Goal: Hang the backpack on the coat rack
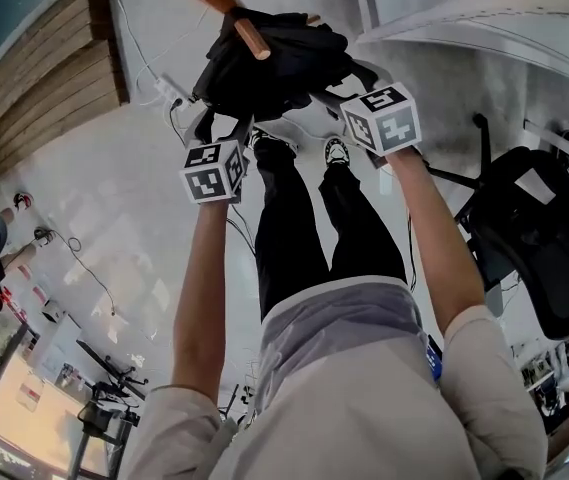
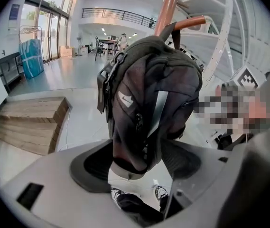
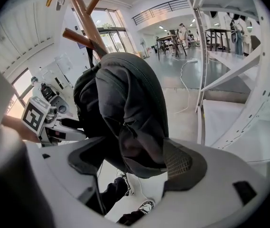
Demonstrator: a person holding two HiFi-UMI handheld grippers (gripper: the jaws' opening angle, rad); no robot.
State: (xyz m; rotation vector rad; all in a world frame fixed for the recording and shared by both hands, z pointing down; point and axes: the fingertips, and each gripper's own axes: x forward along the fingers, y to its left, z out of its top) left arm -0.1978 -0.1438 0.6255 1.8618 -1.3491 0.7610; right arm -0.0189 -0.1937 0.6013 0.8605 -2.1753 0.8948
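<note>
Soft and sagging, the backpack [image 1: 274, 63] hung against the coat rack [image 2: 168, 8], its loop at a peg. The left gripper [image 2: 139, 167] and right gripper [image 3: 135, 163] pinched its limp underside, though the loop looked the surer hold.

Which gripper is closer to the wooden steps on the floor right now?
Left. The left gripper holds the backpack on the side toward the wooden steps. The right gripper holds the opposite side, farther from them.

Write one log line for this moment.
backpack: on peg | left gripper: holds backpack | right gripper: holds backpack
</note>
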